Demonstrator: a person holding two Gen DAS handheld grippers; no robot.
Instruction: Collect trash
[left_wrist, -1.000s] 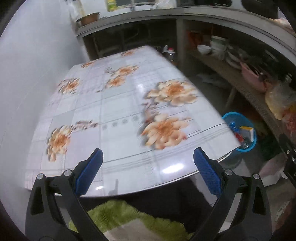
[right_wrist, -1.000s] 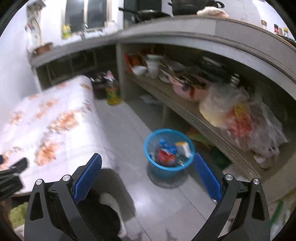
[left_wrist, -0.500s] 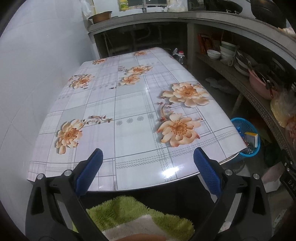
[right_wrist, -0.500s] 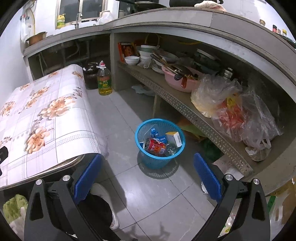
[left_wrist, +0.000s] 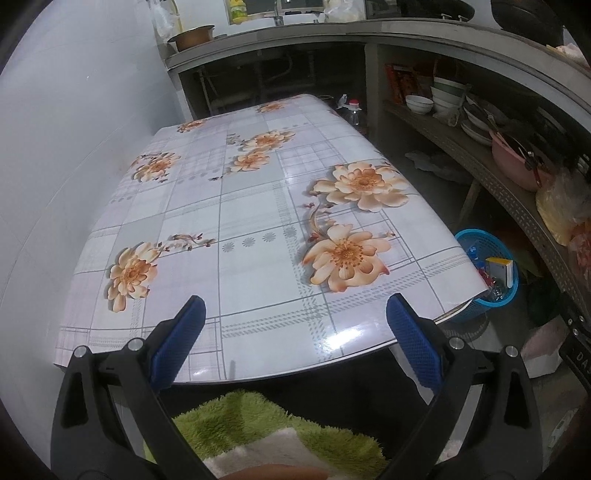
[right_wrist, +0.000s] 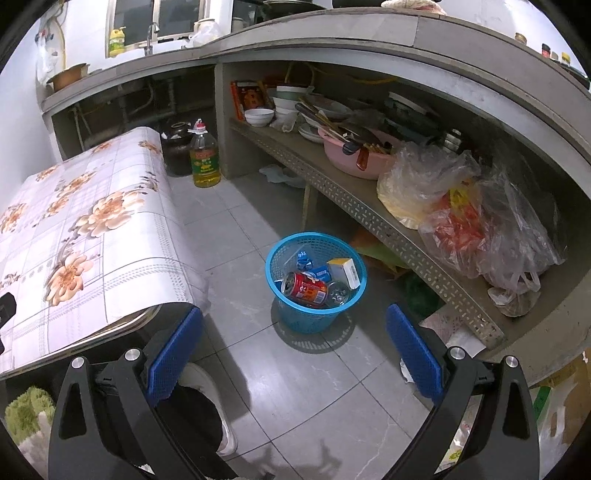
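The left gripper (left_wrist: 293, 343) is held over the near edge of the worktop (left_wrist: 258, 206), jaws spread wide with nothing between them. The flowered cloth is seen bare. The right gripper (right_wrist: 293, 350) is held above the tiled floor (right_wrist: 325, 373), jaws likewise spread and empty. The trash is found in the blue basket (right_wrist: 295, 317) on the floor, between the worktop's corner and the shelf (right_wrist: 369, 218): a red can (right_wrist: 304, 289), a white box (right_wrist: 344, 272) and blue wrappers. An oil bottle (right_wrist: 204, 157) stands well beyond. Plastic bags (right_wrist: 469, 210) crowd the shelf beside a pink basin (right_wrist: 349, 158).
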